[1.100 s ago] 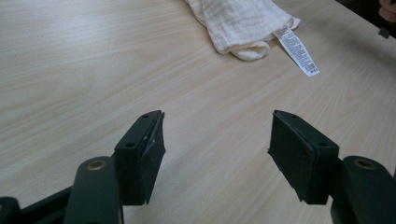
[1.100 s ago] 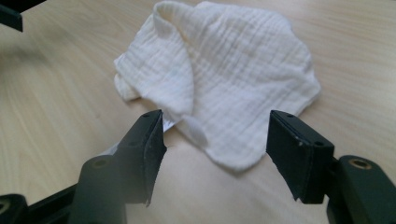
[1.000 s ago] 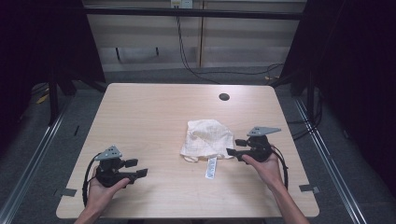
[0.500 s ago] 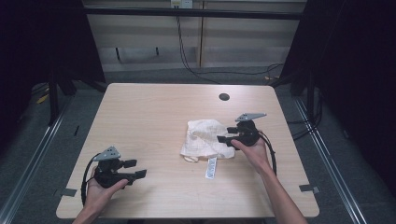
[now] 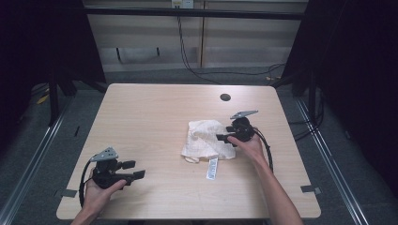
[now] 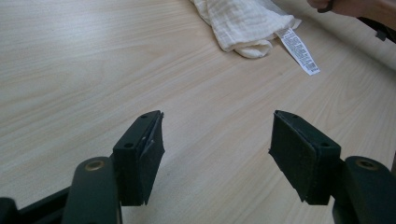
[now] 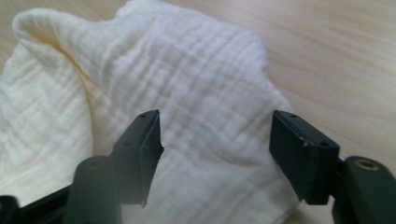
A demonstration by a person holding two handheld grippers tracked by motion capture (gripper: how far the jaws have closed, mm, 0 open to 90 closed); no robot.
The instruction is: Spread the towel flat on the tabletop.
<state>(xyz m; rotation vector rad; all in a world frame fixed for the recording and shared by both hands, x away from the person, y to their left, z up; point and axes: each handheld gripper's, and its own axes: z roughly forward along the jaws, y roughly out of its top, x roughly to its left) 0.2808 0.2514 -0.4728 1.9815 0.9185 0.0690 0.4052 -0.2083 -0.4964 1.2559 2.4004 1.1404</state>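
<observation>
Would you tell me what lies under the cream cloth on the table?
The cream cloth lies bunched on the wooden table; its white care label sticks out from its near edge. Whatever lies beneath its folds is covered.

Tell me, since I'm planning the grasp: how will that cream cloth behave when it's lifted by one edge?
The cloth looks like thin crinkled gauze lying in soft folds, so it will probably droop and unfold rather than hold its shape. It seems light, so a push may bunch it instead of sliding it. Its label trails loose and would likely dangle.
</observation>
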